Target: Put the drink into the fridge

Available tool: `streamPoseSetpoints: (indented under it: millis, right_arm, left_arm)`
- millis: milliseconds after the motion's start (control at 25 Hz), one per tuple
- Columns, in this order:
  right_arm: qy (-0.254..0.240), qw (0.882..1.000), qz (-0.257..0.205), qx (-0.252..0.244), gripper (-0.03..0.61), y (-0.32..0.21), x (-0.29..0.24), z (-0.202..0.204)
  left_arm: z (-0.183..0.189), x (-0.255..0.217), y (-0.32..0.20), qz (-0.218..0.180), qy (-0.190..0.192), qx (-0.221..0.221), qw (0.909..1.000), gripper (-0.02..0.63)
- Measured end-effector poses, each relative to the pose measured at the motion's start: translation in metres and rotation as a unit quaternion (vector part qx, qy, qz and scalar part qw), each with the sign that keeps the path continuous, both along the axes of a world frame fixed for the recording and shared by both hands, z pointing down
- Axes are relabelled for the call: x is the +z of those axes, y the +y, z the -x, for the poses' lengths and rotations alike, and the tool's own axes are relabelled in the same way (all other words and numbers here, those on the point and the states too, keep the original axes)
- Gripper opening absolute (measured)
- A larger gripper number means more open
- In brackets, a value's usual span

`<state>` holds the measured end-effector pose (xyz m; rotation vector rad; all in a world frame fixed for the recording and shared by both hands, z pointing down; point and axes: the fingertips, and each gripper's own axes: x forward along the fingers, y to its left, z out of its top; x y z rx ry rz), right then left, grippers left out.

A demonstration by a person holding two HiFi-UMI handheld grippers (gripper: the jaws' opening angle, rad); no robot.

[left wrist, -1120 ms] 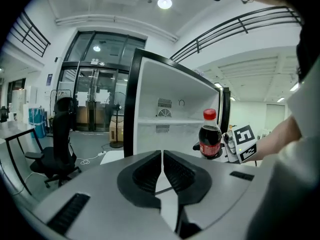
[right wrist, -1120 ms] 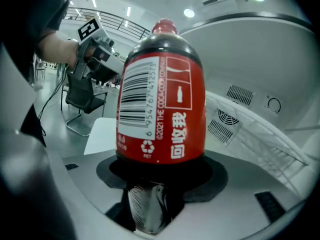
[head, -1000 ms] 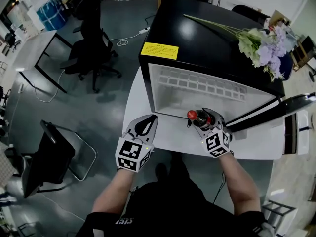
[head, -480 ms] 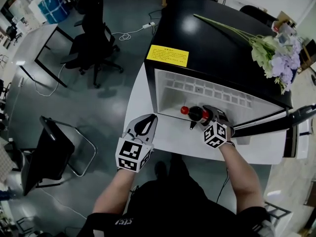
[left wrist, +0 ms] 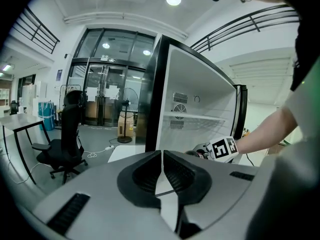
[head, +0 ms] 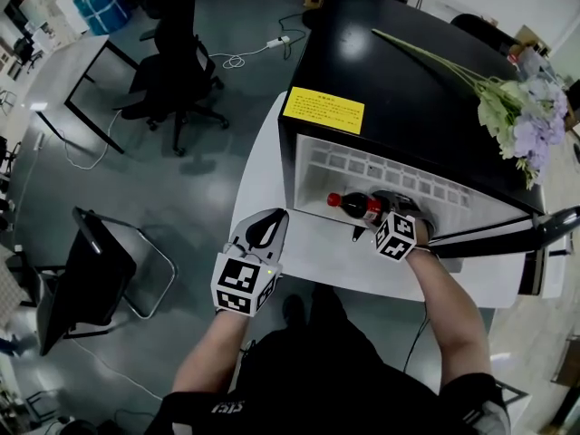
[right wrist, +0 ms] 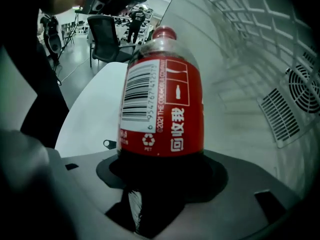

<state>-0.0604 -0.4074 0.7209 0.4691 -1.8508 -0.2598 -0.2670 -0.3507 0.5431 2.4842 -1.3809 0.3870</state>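
We clamp the cola bottle (head: 352,205) sideways in our right gripper (head: 385,214) at the open fridge's (head: 408,98) mouth, our left gripper (left wrist: 162,156) closed and empty

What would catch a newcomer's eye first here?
The red-labelled cola bottle stands out most, clamped in the right gripper at the mouth of the open black fridge. Purple flowers lie across the fridge's top at the right. The left gripper is shut and empty by the white table's near edge.
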Motion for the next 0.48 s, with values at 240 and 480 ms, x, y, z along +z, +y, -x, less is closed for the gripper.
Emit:
streamPoseSetpoints:
  millis: [240, 480]
  right_arm:
    - [0.020, 0.999, 0.024, -0.016, 0.282, -0.0030, 0.0074, 0.0006]
    - [0.025, 0.998, 0.047, -0.017, 0.284, -0.0031, 0.0099, 0.0006]
  left_arm:
    - [0.0047, -0.0021, -0.0054, -0.001, 0.011, -0.003, 0.9999, 0.029]
    - [0.0073, -0.0010, -0.0068, -0.002, 0.008, 0.000, 1.0000, 0.029]
